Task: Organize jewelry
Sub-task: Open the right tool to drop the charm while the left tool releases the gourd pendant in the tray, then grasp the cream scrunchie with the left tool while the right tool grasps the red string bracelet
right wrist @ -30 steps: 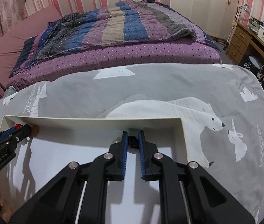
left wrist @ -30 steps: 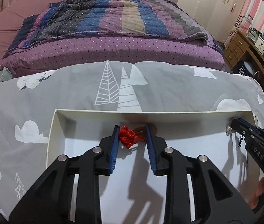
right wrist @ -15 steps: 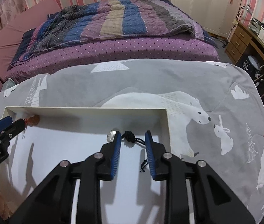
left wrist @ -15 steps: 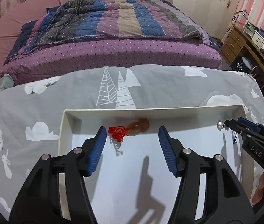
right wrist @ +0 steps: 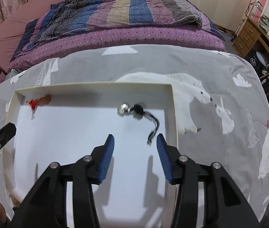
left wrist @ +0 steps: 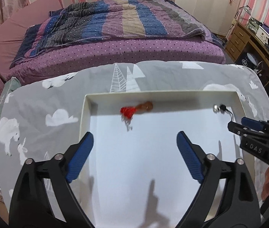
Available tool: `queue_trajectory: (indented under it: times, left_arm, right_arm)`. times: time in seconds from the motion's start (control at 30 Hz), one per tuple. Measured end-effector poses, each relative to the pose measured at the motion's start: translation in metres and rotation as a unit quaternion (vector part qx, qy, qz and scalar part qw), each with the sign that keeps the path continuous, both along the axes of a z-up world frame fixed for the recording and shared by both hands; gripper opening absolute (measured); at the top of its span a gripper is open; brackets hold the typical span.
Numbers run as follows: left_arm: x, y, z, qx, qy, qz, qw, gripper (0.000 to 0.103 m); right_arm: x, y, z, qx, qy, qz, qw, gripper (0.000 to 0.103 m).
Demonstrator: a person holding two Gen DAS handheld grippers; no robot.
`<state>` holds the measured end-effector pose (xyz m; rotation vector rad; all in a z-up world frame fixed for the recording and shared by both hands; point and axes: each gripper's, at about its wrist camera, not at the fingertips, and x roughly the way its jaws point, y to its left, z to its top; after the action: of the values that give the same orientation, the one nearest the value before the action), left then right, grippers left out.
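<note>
Inside the white tray [left wrist: 86, 114], along its far wall, lie the two pieces of jewelry: a brown pendant on a red knotted cord [left wrist: 136, 109] toward the left end, and a silver bell on a black cord [right wrist: 134, 111] toward the right end. They sit well apart, so the sorting looks close to finished; no other pieces show. The left tongs [left wrist: 134, 152] are spread wide over the bare tray floor, holding nothing. The right tongs [right wrist: 135, 150] are also spread and empty, the black cord's tail lying just ahead of them. The tray rests on a grey bear-print cloth [right wrist: 220, 87] covering the counter.
</note>
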<state>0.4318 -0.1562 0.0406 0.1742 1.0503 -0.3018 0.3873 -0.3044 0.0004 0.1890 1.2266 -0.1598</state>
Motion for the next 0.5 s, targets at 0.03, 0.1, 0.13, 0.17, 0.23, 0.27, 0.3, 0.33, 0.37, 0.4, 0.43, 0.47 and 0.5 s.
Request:
queue_trajectory:
  times: [0.03, 0.1, 0.13, 0.17, 0.23, 0.27, 0.3, 0.33, 0.37, 0.4, 0.43, 0.47, 0.5]
  left_arm:
    - [-0.004, 0.004, 0.001, 0.001, -0.001, 0.001, 1.0, 0.092]
    - [-0.013, 0.011, 0.006, 0.0, -0.001, 0.001, 1.0, 0.094]
    - [-0.02, 0.015, 0.009, -0.002, -0.001, 0.002, 1.0, 0.096]
    - [-0.025, 0.019, 0.011, -0.004, -0.003, 0.003, 1.0, 0.098]
    - [-0.041, 0.029, 0.019, -0.013, -0.008, 0.002, 0.9999, 0.1]
    - [-0.048, 0.033, 0.022, -0.016, -0.008, -0.001, 0.9998, 0.1]
    - [-0.058, 0.038, 0.027, -0.02, -0.01, -0.004, 0.9997, 0.1]
    - [-0.066, 0.041, 0.031, -0.022, -0.012, -0.005, 0.9997, 0.1]
    - [-0.074, 0.045, 0.034, -0.023, -0.016, -0.006, 0.9996, 0.1]
    - [-0.083, 0.049, 0.039, -0.024, -0.02, -0.008, 0.9995, 0.1]
    - [-0.089, 0.052, 0.042, -0.024, -0.023, -0.009, 0.9994, 0.1]
    - [-0.096, 0.056, 0.046, -0.022, -0.028, -0.007, 0.9993, 0.1]
    - [-0.102, 0.059, 0.05, -0.02, -0.034, -0.006, 0.9992, 0.1]
  right_arm:
    - [-0.006, 0.002, 0.004, 0.001, 0.001, 0.002, 1.0, 0.047]
    - [-0.018, 0.004, 0.011, -0.001, -0.001, 0.004, 1.0, 0.055]
    - [-0.021, 0.004, 0.013, -0.003, -0.003, 0.004, 1.0, 0.064]
    - [-0.029, 0.006, 0.018, -0.009, -0.007, 0.005, 1.0, 0.066]
    - [-0.044, 0.008, 0.027, -0.015, -0.019, 0.005, 1.0, 0.075]
    - [-0.053, 0.009, 0.033, -0.015, -0.026, 0.005, 1.0, 0.076]
    - [-0.064, 0.01, 0.038, -0.012, -0.032, 0.004, 0.999, 0.076]
    - [-0.073, 0.011, 0.042, -0.008, -0.035, 0.004, 0.999, 0.077]
    - [-0.08, 0.011, 0.045, -0.004, -0.037, 0.004, 0.999, 0.077]
    - [-0.09, 0.013, 0.05, 0.001, -0.042, 0.004, 0.999, 0.077]
    - [-0.097, 0.013, 0.052, 0.001, -0.045, 0.005, 0.999, 0.077]
    - [-0.107, 0.014, 0.056, -0.002, -0.049, 0.006, 0.999, 0.077]
    - [-0.115, 0.015, 0.06, -0.004, -0.052, 0.007, 0.999, 0.079]
